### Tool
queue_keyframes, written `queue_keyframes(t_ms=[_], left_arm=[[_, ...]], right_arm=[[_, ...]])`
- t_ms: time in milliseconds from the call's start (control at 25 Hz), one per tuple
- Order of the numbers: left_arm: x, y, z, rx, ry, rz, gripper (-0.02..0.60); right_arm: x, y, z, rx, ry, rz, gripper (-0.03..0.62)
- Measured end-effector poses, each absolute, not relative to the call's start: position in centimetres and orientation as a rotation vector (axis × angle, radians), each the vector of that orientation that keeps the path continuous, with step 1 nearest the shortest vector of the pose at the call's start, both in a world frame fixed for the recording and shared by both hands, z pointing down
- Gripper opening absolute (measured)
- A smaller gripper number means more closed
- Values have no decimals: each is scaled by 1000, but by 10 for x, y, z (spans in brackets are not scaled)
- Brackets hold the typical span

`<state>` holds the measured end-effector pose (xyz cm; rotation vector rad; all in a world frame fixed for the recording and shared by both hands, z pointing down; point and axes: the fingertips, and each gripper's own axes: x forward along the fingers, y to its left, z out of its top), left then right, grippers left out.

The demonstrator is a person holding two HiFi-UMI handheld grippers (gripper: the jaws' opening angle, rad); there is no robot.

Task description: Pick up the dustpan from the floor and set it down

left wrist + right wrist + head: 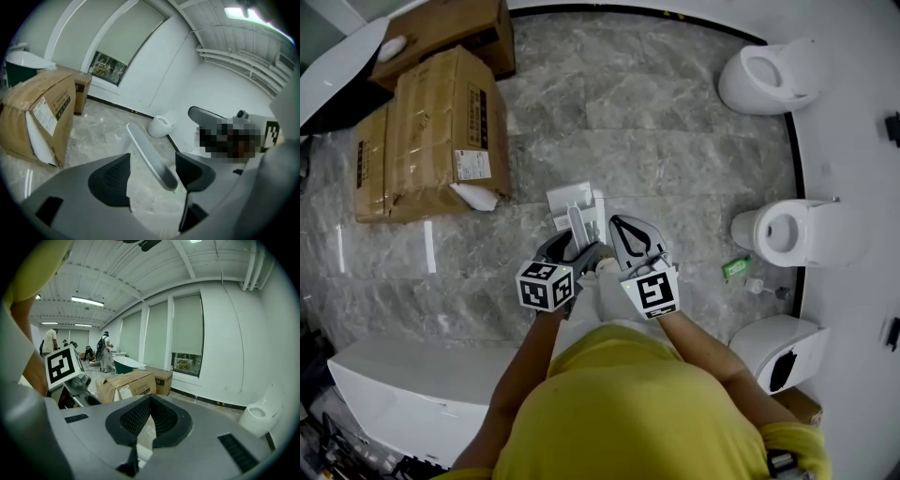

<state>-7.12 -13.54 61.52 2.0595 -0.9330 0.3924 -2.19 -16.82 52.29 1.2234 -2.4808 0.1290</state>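
Since the left hand-held gripper (153, 164) stood wide open low at 6 o'clock, with the handle (145, 150) loose between its jaws and nearer the right one, the dustpan (577, 202) looked already set down on the floor (675, 141). Only drawing the jaws clear seemed left. Just beside it, the right hand-held gripper (149, 401) was closed on nothing. The dustpan's long axis ran 6 to 12 o'clock, with the handle slanting up toward the person and the pan end at 12.
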Motion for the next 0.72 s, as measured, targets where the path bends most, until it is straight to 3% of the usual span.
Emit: queue_keyframes(t_ms=[200, 360, 720], left_arm=[[-58, -133, 626, 1982, -797, 297, 312], [-50, -138, 622, 1965, -749, 217, 187], [-44, -146, 615, 1932, -737, 149, 149]], right_arm=[[-23, -170, 518, 1190, -2492, 116, 11], [-22, -171, 517, 1168, -2500, 118, 11], [-14, -173, 516, 1132, -2519, 114, 11]])
